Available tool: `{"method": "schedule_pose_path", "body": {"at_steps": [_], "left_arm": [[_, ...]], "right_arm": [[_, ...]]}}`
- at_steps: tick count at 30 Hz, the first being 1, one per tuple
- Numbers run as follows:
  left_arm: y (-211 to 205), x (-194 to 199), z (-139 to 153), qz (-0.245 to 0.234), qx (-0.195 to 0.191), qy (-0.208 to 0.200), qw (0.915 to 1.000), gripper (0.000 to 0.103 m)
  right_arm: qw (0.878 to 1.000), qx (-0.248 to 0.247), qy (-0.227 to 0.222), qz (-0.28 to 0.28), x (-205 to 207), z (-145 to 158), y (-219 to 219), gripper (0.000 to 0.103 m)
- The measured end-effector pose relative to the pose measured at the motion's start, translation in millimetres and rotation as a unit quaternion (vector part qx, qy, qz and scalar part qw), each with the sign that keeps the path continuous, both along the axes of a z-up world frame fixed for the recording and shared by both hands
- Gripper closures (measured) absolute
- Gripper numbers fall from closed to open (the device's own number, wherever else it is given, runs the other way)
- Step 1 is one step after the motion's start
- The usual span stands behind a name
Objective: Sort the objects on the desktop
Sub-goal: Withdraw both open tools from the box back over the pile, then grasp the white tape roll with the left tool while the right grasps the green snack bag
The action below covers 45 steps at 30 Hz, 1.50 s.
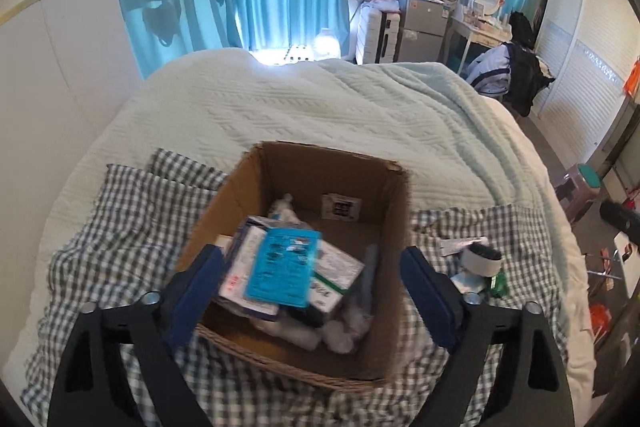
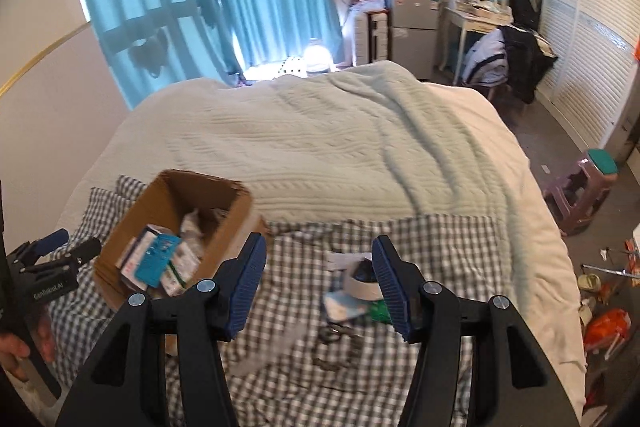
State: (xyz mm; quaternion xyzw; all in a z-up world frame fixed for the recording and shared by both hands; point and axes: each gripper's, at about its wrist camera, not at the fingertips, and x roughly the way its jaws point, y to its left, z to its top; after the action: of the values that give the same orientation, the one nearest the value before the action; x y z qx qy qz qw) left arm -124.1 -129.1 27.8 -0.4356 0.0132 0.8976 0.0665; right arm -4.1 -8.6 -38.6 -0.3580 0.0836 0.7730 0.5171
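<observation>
An open cardboard box (image 1: 384, 211) stands on a checked cloth (image 1: 120, 227) on the bed. It holds several packets, with a teal card (image 1: 284, 267) on top. My left gripper (image 1: 312, 287) is open and empty, its jaws wide above the box's near side. In the right wrist view the box (image 2: 168, 195) is at the left, with the left gripper (image 2: 60, 251) beside it. My right gripper (image 2: 320, 287) is open and empty above the cloth (image 2: 440, 247). A white roll with a dark top (image 2: 362, 281), a white packet (image 2: 340, 305), a green packet (image 2: 378, 311) and small scissors (image 2: 334, 333) lie between and below its jaws.
The roll (image 1: 482, 259) and a white tube (image 1: 464, 245) lie right of the box. A pale green blanket (image 2: 320, 147) covers the far bed. A purple stool (image 2: 584, 187) and floor clutter (image 2: 604, 327) are right of the bed. Curtains, fridge, desk stand behind.
</observation>
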Motion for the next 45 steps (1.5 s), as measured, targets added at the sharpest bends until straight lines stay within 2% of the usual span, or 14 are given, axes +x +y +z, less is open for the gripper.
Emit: {"method": "schedule_pose_path", "body": {"at_steps": [5, 8, 10, 14, 18, 20, 26, 30, 34, 37, 40, 45], "left_arm": [[44, -2, -3, 0.01, 0.025, -0.001, 0.9996, 0.005], [76, -5, -14, -0.005, 0.029, -0.015, 0.9995, 0.004], [102, -6, -27, -0.024, 0.018, -0.029, 0.9991, 0.004], [144, -4, -49, -0.06, -0.012, -0.03, 0.9977, 0.004], [177, 0, -76, -0.099, -0.005, -0.05, 0.9939, 0.004], [195, 1, -88, -0.116, -0.016, -0.057, 0.9915, 0.004], [237, 2, -125, -0.168, -0.054, -0.055, 0.9829, 0.004], [256, -2, -155, -0.196, -0.074, -0.065, 0.9756, 0.004], [269, -12, -179, -0.221, -0.067, -0.064, 0.9708, 0.004], [277, -17, -195, -0.239, -0.064, -0.058, 0.9671, 0.004], [281, -27, -212, -0.236, -0.062, -0.054, 0.9684, 0.004], [288, -44, -230, -0.23, 0.004, -0.083, 0.9696, 0.004]], "right_arm": [[1.0, 0.009, -0.021, -0.01, 29, 0, 9, 0.043], [0.999, 0.008, -0.025, -0.018, 49, -2, 18, 0.043], [0.999, 0.002, -0.024, -0.027, 64, -4, 27, 0.043], [0.998, -0.022, -0.002, -0.063, 104, -12, 52, 0.043], [0.993, -0.052, 0.021, -0.103, 141, -24, 77, 0.043], [0.991, -0.061, 0.032, -0.115, 157, -29, 87, 0.043], [0.985, -0.098, 0.035, -0.139, 184, -58, 111, 0.043], [0.984, -0.104, 0.034, -0.14, 196, -78, 124, 0.043], [0.984, -0.107, 0.039, -0.136, 204, -105, 133, 0.043], [0.987, -0.101, 0.026, -0.119, 203, -128, 137, 0.043], [0.99, -0.101, 0.014, -0.098, 196, -148, 139, 0.043], [0.987, -0.142, 0.0, -0.076, 181, -182, 150, 0.043]]}}
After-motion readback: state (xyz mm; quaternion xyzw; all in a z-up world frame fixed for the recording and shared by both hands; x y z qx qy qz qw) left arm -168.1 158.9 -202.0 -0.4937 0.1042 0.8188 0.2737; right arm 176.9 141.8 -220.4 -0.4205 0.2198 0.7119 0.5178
